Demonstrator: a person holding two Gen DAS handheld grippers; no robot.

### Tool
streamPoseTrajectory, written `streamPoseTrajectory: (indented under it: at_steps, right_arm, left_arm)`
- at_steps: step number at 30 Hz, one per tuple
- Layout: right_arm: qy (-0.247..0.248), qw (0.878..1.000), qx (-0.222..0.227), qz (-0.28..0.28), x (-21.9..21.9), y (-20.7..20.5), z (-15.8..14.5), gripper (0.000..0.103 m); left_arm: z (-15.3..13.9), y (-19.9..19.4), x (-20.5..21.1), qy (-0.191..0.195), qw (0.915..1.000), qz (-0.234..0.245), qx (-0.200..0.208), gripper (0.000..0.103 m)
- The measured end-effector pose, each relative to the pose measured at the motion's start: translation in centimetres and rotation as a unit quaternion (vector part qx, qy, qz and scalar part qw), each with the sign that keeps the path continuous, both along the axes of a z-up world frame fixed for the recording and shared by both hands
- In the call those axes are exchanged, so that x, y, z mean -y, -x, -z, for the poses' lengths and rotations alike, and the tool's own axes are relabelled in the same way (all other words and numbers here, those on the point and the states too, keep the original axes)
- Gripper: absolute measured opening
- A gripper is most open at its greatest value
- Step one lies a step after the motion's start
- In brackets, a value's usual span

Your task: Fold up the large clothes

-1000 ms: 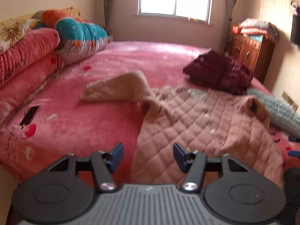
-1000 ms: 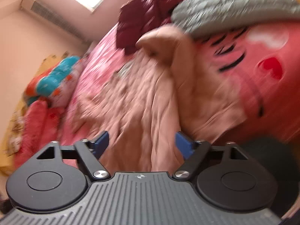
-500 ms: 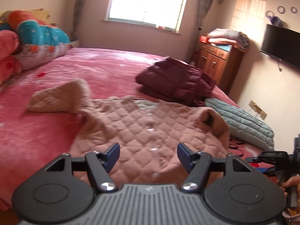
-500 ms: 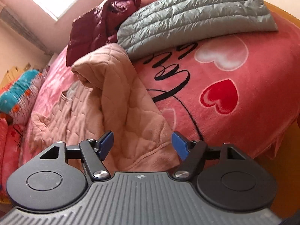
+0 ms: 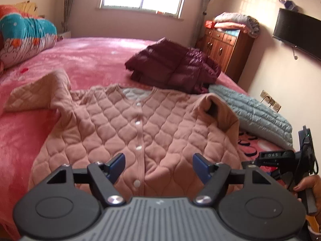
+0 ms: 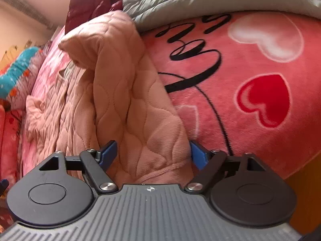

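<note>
A pink quilted jacket lies front up on the pink bed, buttons down its middle, its left sleeve stretched out to the left. My left gripper hovers over the jacket's hem by the button line, its jaws opening and nothing gripped between them. The jacket's right sleeve is folded down along the body toward the bed's edge. My right gripper sits at that sleeve's cuff, its jaws opening wide, with the cuff lying between the blue pads.
A maroon puffer jacket and a grey-blue quilted jacket lie behind and right of the pink one. Rolled bedding lines the left. A wooden cabinet and a wall TV stand right. A hand holds the other tool.
The left gripper swung right from the jacket's left side to its button line, and its jaws widened. The right gripper dropped closer to the folded sleeve, whose cuff now sits between its jaws.
</note>
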State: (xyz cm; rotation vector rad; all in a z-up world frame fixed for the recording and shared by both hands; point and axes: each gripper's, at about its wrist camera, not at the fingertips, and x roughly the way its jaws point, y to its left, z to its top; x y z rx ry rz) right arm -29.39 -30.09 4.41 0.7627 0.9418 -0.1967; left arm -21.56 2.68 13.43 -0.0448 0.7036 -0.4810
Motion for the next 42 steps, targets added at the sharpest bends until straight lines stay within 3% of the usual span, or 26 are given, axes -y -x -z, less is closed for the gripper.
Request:
streamPoseTrajectory:
  at_steps: [2,4,8,14,19,22,23,25,27,29,31,32,33,42]
  right_arm:
    - [0.005,1.0,0.0,-0.011,-0.2,-0.5,0.0,0.097]
    - [0.014,1.0,-0.002,-0.02,-0.6,-1.0,-0.1,0.085]
    - [0.02,0.998,0.009,-0.052,-1.7,-1.6,-0.4,0.044]
    - [0.002,0.997,0.053,-0.049,-1.9,-1.1,-1.0,0.032]
    - [-0.082,0.987,0.141,0.013,0.5,1.7,-1.5,0.02]
    - [-0.18,0.957,0.213,0.08,3.0,4.2,-1.3,0.006]
    - [-0.204,0.946,0.232,0.097,3.6,4.8,-1.2,0.006]
    - [-0.208,0.937,0.253,0.117,4.7,5.6,-2.1,0.006]
    - [-0.177,0.943,0.257,0.116,5.3,5.9,-3.5,0.01]
    - [-0.132,0.956,0.239,0.105,5.2,5.5,-4.4,0.015]
    - [-0.109,0.966,0.216,0.086,5.2,4.9,-4.4,0.037]
    - [-0.103,0.971,0.203,0.075,5.0,4.3,-4.2,0.061]
    - [-0.098,0.974,0.194,0.063,5.3,4.2,-3.8,0.07]
    - [-0.071,0.992,0.101,-0.012,6.3,1.4,0.2,0.069]
  left_arm:
    - [0.6,-0.2,0.2,-0.002,1.0,-0.003,-0.009,0.074]
    - [0.8,-0.3,0.3,-0.004,0.9999,-0.004,-0.014,0.074]
    - [1.0,-0.2,0.7,-0.01,0.9998,-0.002,-0.016,0.074]
    - [1.0,-0.5,1.3,-0.018,0.9997,-0.01,-0.016,0.075]
    - [0.8,-0.5,1.8,-0.025,0.9995,-0.01,-0.015,0.076]
    - [0.7,-0.6,2.1,-0.028,0.9995,-0.009,-0.014,0.078]
    - [0.8,-0.8,2.3,-0.028,0.9995,-0.008,-0.015,0.078]
    - [1.0,-1.3,2.7,-0.027,0.9995,-0.005,-0.018,0.078]
    - [1.4,-1.9,3.1,-0.024,0.9995,-0.003,-0.021,0.078]
    - [1.9,-2.5,3.5,-0.014,0.9996,0.002,-0.026,0.078]
    - [2.4,-3.0,3.8,-0.002,0.9995,0.006,-0.029,0.078]
    - [2.7,-3.2,4.0,0.004,0.9995,0.007,-0.031,0.078]
    - [2.9,-3.5,4.1,0.011,0.9994,0.009,-0.031,0.078]
    - [4.8,-6.0,4.2,0.079,0.9965,0.023,-0.016,0.079]
